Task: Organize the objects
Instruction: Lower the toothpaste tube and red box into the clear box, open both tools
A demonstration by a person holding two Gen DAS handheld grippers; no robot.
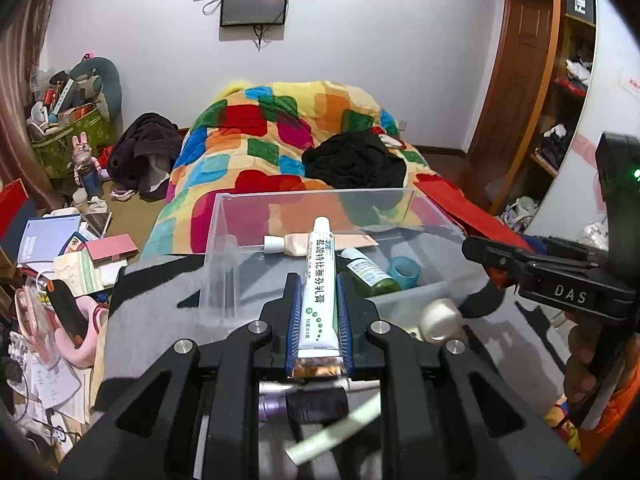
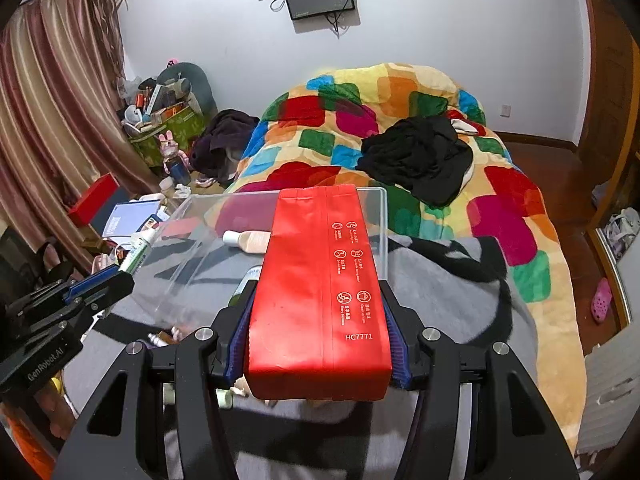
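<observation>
My left gripper [image 1: 318,280] is shut on a white ointment tube [image 1: 319,288] with green dots and holds it just before the near wall of a clear plastic box [image 1: 224,248]. In the box lie a beige tube [image 1: 296,243], a green bottle [image 1: 370,276] and a blue tape ring [image 1: 405,271]. My right gripper [image 2: 318,300] is shut on a red packet [image 2: 320,292] marked HC7771 and holds it over the same clear box [image 2: 382,224]. The left gripper with the tube [image 2: 138,254] shows at the left of the right wrist view.
The box stands on a grey and black blanket [image 1: 160,300] on a bed with a colourful quilt [image 2: 500,200]. A white tape roll [image 1: 439,319] lies near the box. Black clothes [image 2: 420,156] lie on the quilt. Books and clutter [image 1: 60,248] fill the left side.
</observation>
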